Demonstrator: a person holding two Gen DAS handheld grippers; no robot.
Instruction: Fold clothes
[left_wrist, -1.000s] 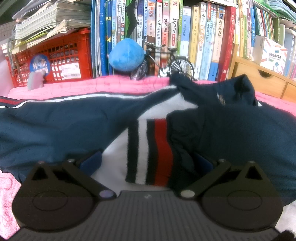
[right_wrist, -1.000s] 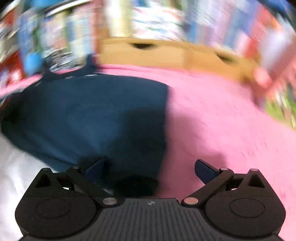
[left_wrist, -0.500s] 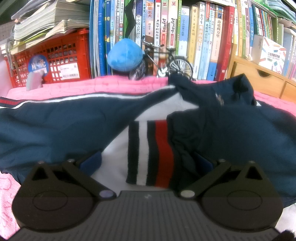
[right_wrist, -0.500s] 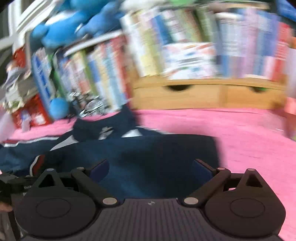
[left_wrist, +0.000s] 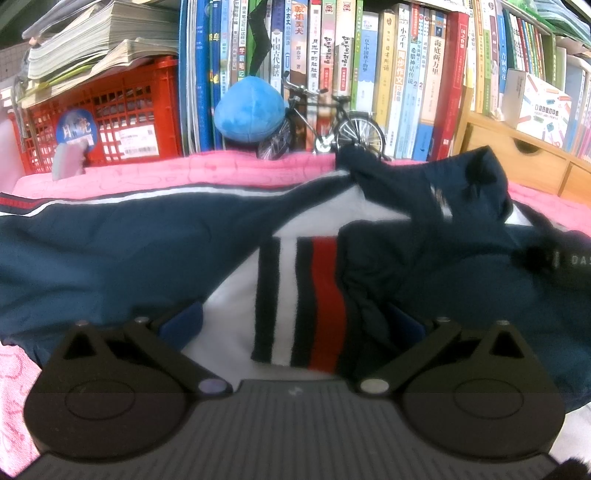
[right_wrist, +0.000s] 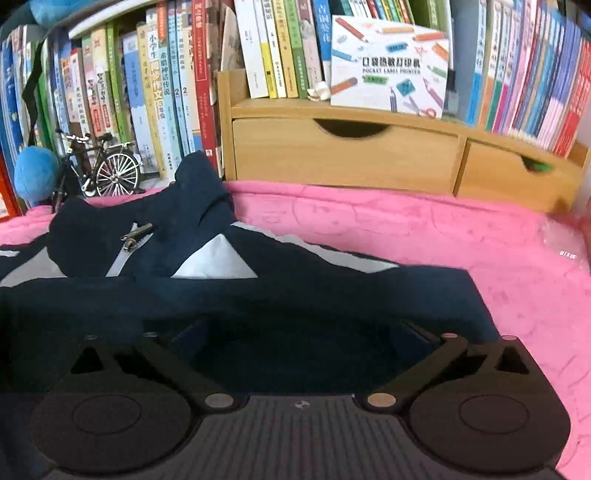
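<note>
Nearest me in the left wrist view, my left tongs (left_wrist: 293, 321) stand spread, pinching nothing, with the striped hem band (left_wrist: 301, 301) of the jacket (left_wrist: 110, 254) lying between the fingers. In the right wrist view my right tongs (right_wrist: 301, 339) are spread wide too and have just been opening back out, with only dark cloth beneath them and nothing caught. The jacket is navy with white panels, spread across the pink blanket (right_wrist: 461, 240) that covers the surface; one sleeve runs away to the left and the other side lies doubled over toward the middle. Farther off the collar bunches up, and the zipper pull (right_wrist: 137, 232) shows at it. I judge the cloth light, limp and a little slick, so it will sag and slide unless I bite an edge. The ribbed hem and the sleeve cuff look the firmest holds. Beyond stand a toy bicycle (right_wrist: 103, 168), a blue plush (left_wrist: 251, 110), books and wooden drawers (right_wrist: 347, 155).
</note>
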